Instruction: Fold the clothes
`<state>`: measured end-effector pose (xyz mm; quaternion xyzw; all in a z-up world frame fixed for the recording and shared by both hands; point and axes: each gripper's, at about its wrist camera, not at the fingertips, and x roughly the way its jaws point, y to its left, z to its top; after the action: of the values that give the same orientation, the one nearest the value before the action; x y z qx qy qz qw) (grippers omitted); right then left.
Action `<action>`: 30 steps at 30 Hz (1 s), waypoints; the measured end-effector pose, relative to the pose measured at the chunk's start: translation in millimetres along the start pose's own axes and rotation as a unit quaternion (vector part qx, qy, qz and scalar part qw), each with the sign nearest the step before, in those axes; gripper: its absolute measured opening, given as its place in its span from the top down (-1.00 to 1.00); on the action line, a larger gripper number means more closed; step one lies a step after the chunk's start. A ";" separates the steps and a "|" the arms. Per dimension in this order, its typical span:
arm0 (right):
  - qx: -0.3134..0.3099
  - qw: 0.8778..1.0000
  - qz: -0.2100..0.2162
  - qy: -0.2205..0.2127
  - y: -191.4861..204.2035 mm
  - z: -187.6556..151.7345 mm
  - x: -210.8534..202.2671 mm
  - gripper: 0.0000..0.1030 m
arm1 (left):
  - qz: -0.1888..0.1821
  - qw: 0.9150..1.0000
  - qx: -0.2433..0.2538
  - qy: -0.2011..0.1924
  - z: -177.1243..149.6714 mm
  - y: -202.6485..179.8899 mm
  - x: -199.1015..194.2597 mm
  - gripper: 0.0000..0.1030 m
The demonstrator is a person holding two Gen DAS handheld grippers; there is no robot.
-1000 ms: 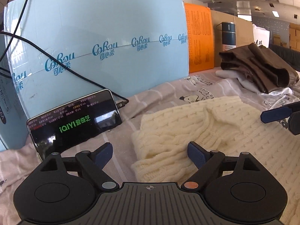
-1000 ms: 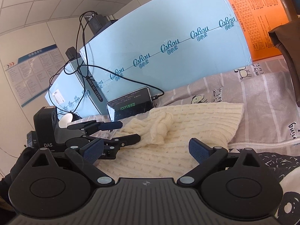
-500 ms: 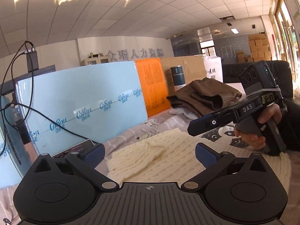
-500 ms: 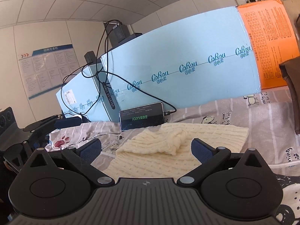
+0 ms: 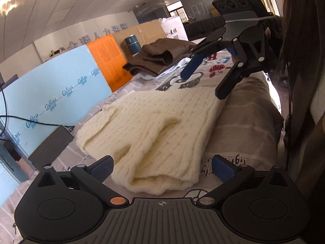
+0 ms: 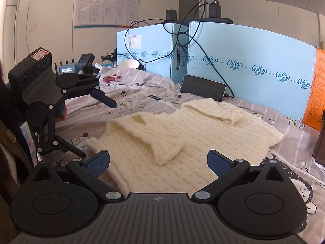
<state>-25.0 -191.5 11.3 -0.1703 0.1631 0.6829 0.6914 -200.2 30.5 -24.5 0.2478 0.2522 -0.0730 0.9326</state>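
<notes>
A cream cable-knit sweater (image 5: 154, 130) lies partly folded on a patterned bedsheet, both sleeves laid over its body; it also shows in the right wrist view (image 6: 193, 134). My left gripper (image 5: 162, 167) is open and empty, just before the sweater's near folded edge. My right gripper (image 6: 158, 161) is open and empty, low over the sweater's near side. Each gripper shows in the other's view, open, held above the bed: the right one (image 5: 203, 81) past the sweater's far end, the left one (image 6: 93, 126) at its left side.
A pile of folded brown clothes (image 5: 162, 56) lies at the bed's far end. A phone (image 6: 203, 87) with a cable leans on light blue boxes (image 6: 254, 65) behind the sweater. An orange box (image 5: 109, 61) stands next to them. The bedsheet (image 6: 142, 93) lies around the sweater.
Both grippers have swung round and dropped to opposite sides of the sweater. The left one now looks along the sweater's length, the right one across it. Both stay open.
</notes>
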 end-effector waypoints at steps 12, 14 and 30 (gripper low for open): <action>-0.103 0.983 -0.132 0.070 22.7 -22.6 15.6 -0.94 | 0.136 0.986 0.093 0.001 9.4 -6.1 28.6 -1.00; -0.124 0.982 -0.129 0.064 21.3 -23.0 17.0 -0.87 | 0.131 0.987 0.089 0.005 7.8 -2.1 28.9 -0.95; -0.206 0.947 -0.201 -0.141 6.6 17.9 3.6 0.69 | 0.234 0.965 0.069 -0.099 50.8 32.2 36.3 0.56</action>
<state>-31.6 -180.0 25.5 -0.2404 -0.1184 0.5653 0.7801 -138.5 32.7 8.9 0.3548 0.0881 0.1059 0.9247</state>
